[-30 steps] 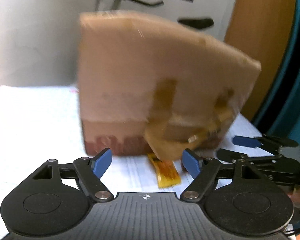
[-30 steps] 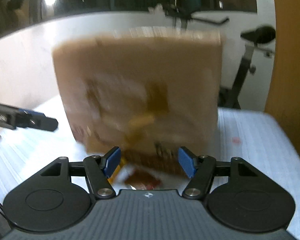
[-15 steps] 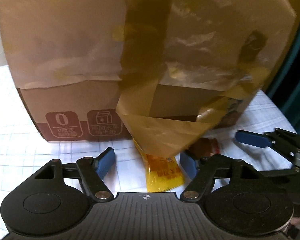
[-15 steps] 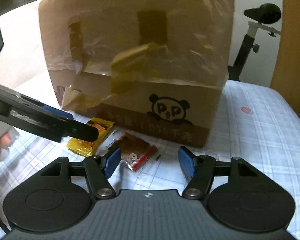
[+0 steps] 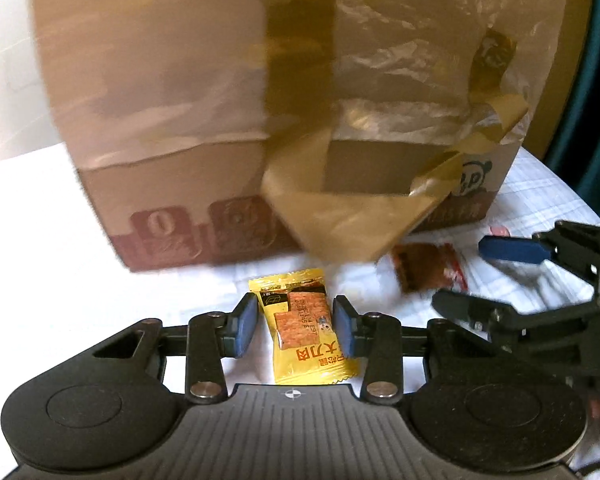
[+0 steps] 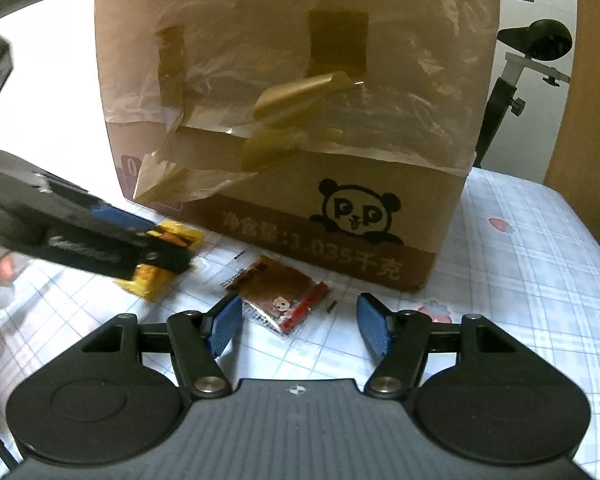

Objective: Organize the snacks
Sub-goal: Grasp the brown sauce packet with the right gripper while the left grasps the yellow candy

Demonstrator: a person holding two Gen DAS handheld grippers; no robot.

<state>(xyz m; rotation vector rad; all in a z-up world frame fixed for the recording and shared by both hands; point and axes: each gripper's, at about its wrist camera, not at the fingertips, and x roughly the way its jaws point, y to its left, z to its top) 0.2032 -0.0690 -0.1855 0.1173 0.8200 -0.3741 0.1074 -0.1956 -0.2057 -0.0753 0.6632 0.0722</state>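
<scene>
A yellow biscuit packet (image 5: 304, 328) lies flat on the checked cloth, between the pads of my left gripper (image 5: 295, 330). Its jaws are closing; the right pad is at the packet's edge and a thin gap shows at the left pad. From the right wrist view, the left gripper (image 6: 99, 240) covers part of the yellow packet (image 6: 155, 284). A brown and red snack packet (image 6: 277, 300) lies just ahead of my right gripper (image 6: 300, 324), which stands open over the cloth with nothing held. In the left wrist view the same brown packet (image 5: 428, 266) sits beside the right gripper (image 5: 476, 276).
A tall cardboard box (image 6: 300, 184) with a panda print, a plastic liner and loose brown tape stands right behind both packets. The checked tablecloth (image 6: 520, 280) stretches to the right. An exercise bike (image 6: 532, 52) and a wooden panel stand behind the table.
Both grippers have come down toward the cloth and nearer the box. The left jaws have narrowed around the yellow packet. The right jaws kept their width.
</scene>
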